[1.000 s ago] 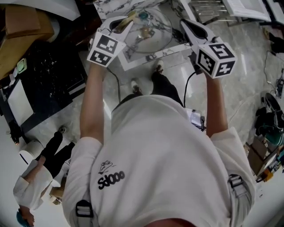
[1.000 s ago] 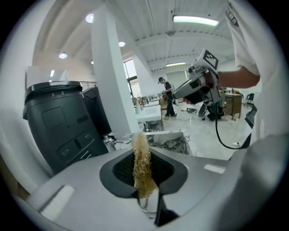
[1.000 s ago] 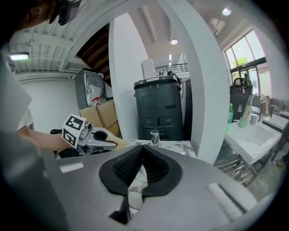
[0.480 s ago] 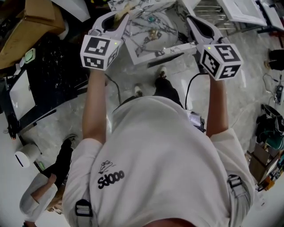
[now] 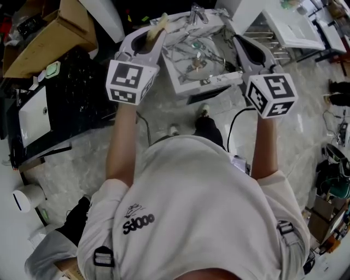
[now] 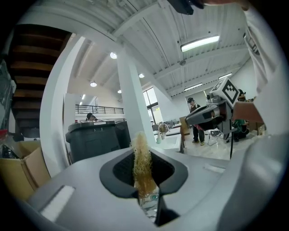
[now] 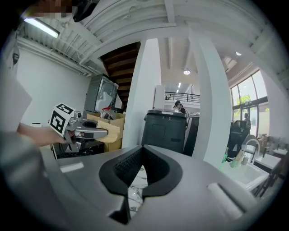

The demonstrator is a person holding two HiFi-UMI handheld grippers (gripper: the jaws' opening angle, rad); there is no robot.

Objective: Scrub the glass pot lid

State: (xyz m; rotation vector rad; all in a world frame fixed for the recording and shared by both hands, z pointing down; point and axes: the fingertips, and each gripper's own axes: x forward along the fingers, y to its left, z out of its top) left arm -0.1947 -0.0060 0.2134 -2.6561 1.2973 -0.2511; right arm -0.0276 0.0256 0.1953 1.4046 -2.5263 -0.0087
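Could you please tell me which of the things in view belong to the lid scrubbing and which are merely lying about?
For the job:
- clear glass pot lid, at the white square sink
- tan fibrous scrub pad, clamped in the left tool
- right tool, shut, holding nothing

Lying about:
- brown cardboard box
- tall black bin

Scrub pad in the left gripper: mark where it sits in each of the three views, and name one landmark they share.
Head view: the scrub pad sticks out of the left gripper, top, left of centre.
Left gripper view: centre, upright, clamped between the jaws.
Right gripper view: left side, tan, held in the other gripper.
Shared landmark: the sink faucet.
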